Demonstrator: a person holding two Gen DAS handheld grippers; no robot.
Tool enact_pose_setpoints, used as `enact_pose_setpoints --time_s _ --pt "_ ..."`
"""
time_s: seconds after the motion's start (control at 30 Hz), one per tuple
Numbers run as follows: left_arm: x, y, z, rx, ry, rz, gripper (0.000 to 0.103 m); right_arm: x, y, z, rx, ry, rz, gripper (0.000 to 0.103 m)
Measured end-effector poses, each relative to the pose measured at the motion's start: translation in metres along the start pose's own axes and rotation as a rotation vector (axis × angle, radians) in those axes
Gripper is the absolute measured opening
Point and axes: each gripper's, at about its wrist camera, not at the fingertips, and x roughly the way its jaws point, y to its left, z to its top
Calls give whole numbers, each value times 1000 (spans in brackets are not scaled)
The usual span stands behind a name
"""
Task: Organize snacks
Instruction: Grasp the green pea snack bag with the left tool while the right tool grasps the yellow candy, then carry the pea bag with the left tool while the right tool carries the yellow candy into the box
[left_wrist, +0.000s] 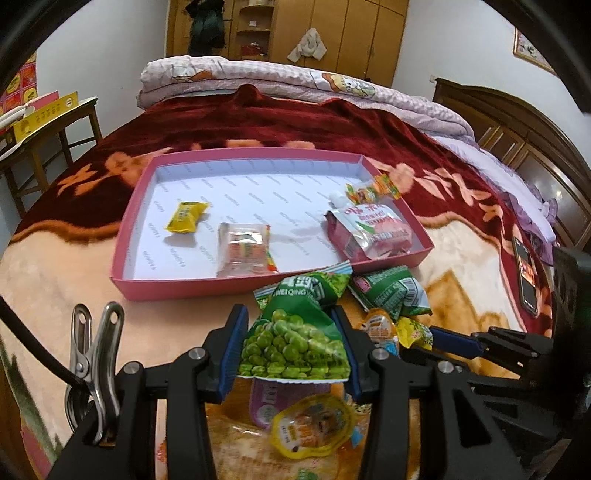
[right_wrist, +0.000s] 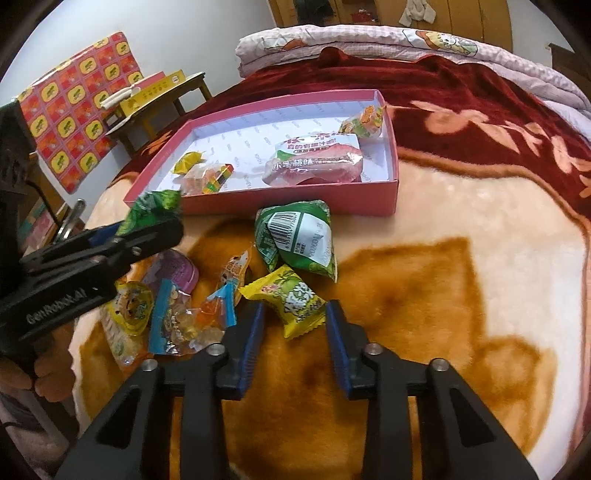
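Note:
My left gripper (left_wrist: 290, 332) is shut on a green pea packet (left_wrist: 295, 332), which hangs lifted just before the pink tray (left_wrist: 236, 284). The tray holds a yellow candy (left_wrist: 185, 216), a clear packet (left_wrist: 243, 251), a pink pouch (left_wrist: 369, 232) and a small orange packet (left_wrist: 373, 188). In the right wrist view my right gripper (right_wrist: 295, 306) is low on the blanket, its pads against the sides of a yellow-green packet (right_wrist: 299, 306). A second green packet (right_wrist: 299, 240) lies between that packet and the tray (right_wrist: 391, 192). The left gripper (right_wrist: 147, 221) shows at the left.
Several loose snacks lie on the blanket at the left: a yellow jelly cup (right_wrist: 133, 306), a blue-edged clear packet (right_wrist: 177, 321), a purple-lidded cup (right_wrist: 177, 269). A phone (left_wrist: 526, 273) lies to the right. A wooden table (left_wrist: 55, 122) stands left of the bed, and a folded quilt (left_wrist: 258, 74) lies behind.

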Motion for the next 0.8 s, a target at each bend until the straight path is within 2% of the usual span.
enact_pose_setpoints --time_s 0.33,0.4,0.57,0.8 --pt "-14 20 2 -43 -32 20 47 -14 0 0 -9 -43 10 17" --pt "-16 23 4 -50 -37 25 47 -18 -1 1 -6 -55 16 10" --pt "-20 31 6 -66 -50 39 47 -26 -3 3 11 -81 34 4" --pt "-25 37 9 -75 -65 48 47 -35 -2 7 22 -117 57 4"
